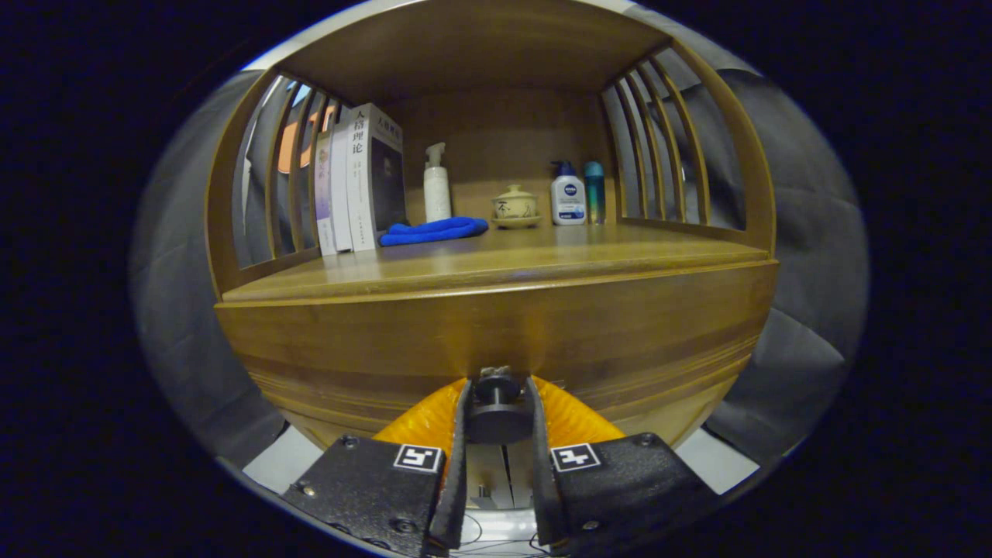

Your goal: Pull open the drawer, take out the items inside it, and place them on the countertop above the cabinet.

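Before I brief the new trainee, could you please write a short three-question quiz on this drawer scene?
1. True or false: the gripper has its fingers on either side of the drawer knob.
2. What lies on the countertop between the books and the lidded cup?
A. the blue cloth
B. a spoon
C. a plate of fruit
3. Fill in: the drawer front looks ____, so the items inside are not yet out.

Key: 1 true; 2 A; 3 closed.
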`<state>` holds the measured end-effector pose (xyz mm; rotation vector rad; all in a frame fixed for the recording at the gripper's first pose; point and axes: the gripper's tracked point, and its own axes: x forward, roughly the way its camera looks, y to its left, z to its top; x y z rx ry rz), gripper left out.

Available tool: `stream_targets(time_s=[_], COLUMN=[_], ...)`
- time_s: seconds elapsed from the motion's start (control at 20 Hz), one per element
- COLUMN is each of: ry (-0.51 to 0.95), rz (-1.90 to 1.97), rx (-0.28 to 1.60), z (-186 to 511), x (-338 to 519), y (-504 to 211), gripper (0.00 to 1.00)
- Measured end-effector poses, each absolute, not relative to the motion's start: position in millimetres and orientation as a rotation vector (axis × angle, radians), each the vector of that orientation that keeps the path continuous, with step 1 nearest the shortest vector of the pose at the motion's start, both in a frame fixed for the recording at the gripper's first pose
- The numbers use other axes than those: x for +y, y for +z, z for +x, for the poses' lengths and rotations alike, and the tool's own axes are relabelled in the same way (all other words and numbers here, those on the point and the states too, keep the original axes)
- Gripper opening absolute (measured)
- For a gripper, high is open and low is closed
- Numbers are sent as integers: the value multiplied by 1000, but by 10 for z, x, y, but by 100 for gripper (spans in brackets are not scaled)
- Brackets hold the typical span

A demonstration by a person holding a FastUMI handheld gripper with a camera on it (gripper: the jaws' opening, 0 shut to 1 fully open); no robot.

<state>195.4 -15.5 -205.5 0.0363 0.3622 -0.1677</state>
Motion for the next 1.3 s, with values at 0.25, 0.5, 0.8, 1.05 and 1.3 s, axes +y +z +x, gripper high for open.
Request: stream_targets(time_s=[0.25, 0.5, 0.8, 1.05, 1.3], ry=[-166, -142, -124, -94, -68], rz=[1, 4, -12, -62, -57], rx=[366, 366, 375, 361, 381], z=[1659, 1230, 705, 342, 30], x=[-130, -91, -55, 48, 78], y=[-2052, -2054, -2095, -2103, -2127], gripper=[35, 35, 35, 35, 34])
